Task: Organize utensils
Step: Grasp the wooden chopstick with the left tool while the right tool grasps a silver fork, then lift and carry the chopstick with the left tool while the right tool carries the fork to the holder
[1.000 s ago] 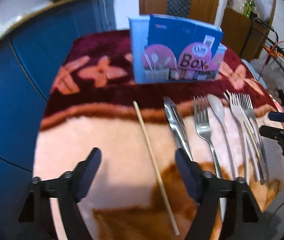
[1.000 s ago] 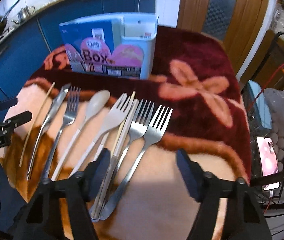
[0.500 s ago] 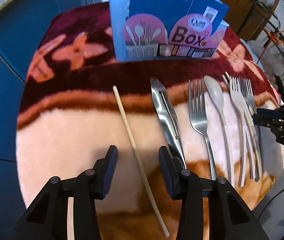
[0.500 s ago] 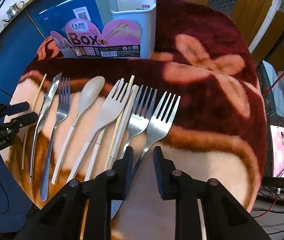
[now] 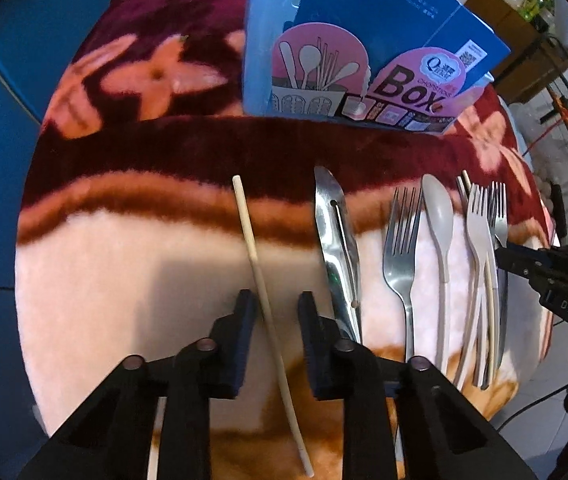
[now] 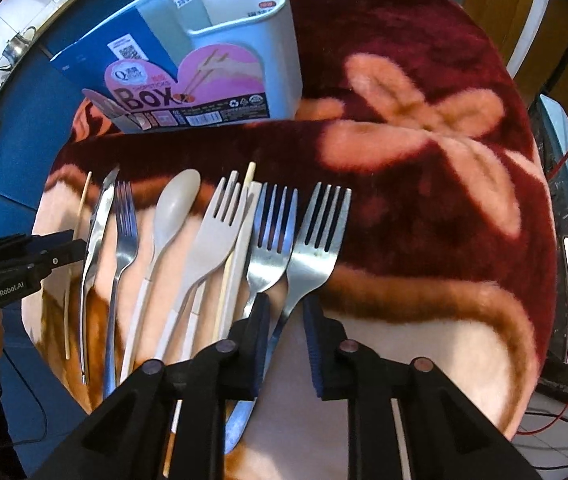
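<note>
Closest in, the left gripper (image 5: 274,314) is closing, its fingers (image 5: 244,322) either side of the lone chopstick (image 5: 254,256) with daylight showing on both sides, so no pinch yet. That stick is thin and lies on plush blanket; my worry is it rolls or tips out as the pads meet. Over on the other side the right gripper (image 6: 286,318) is closing too, straddling the neck of the outermost steel fork (image 6: 312,248), and I can't see the pads pressing on it. Its neighbour fork (image 6: 270,240) lies just beside, handles crowding together, so the inner finger could snag or drag it. Further along the row, knife (image 5: 334,240), spoon (image 5: 440,220) and pale plastic fork (image 6: 216,236) lie tight together, little room between them. The desk (image 6: 424,364) edge curves away close behind the handles, a slip could send cutlery off. Farthest back stands the utensil box (image 5: 268,52), upright, with open blanket before it.
</note>
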{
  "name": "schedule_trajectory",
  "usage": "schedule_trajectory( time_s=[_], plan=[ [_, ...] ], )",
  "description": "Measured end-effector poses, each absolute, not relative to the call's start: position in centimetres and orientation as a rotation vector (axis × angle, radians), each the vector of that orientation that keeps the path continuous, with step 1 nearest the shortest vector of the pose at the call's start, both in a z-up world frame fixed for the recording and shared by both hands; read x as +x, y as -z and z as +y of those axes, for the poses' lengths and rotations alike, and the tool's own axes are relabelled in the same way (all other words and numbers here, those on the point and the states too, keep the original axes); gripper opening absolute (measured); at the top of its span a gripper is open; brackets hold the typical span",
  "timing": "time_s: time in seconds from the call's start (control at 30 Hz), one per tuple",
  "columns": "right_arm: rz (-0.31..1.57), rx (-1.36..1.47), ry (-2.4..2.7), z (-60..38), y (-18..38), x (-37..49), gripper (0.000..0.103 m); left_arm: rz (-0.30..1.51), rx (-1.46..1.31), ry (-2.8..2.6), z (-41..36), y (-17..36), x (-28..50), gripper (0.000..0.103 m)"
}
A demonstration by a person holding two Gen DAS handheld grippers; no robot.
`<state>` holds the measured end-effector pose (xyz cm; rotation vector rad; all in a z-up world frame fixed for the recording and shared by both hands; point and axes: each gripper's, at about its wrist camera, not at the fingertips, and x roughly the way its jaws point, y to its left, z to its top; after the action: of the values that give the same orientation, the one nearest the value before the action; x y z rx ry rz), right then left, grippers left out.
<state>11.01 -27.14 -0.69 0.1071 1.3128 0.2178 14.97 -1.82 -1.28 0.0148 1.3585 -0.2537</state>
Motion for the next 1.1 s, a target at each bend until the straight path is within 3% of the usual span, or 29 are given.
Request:
schedule_trajectory(
  time_s=[0.1, 0.2, 0.4, 0.7, 1.1],
  plan=[
    [1.268, 0.103, -0.2, -27.2, 0.6, 10.6, 0.011, 1.351, 0.001, 0.24, -1.5, 1.2, 14.8, 0.009],
    [1.208, 0.108, -0.194, -27.0, 0.3, 9.9, 0.007, 1.334, -0.042, 0.245, -0.2, 0.8, 14.1, 0.005],
    [1.083, 0.09, -0.174, -26.4, -1.1, 8.2, 0.003, 1.224, -0.087, 0.261, 0.7, -0.4, 11.5, 0.005],
    [0.913, 0.133, -0.202, -25.6, -3.2, 6.1, 0.003, 0.918, -0.049, 0.278, 0.0, -5.1, 8.2, 0.005],
    [0.547, 0.18, -0.25, -25.4, -7.3, 4.1, 0.003, 0.636, -0.214, 0.28, 1.2, -9.8, 10.0, 0.005]
  ],
)
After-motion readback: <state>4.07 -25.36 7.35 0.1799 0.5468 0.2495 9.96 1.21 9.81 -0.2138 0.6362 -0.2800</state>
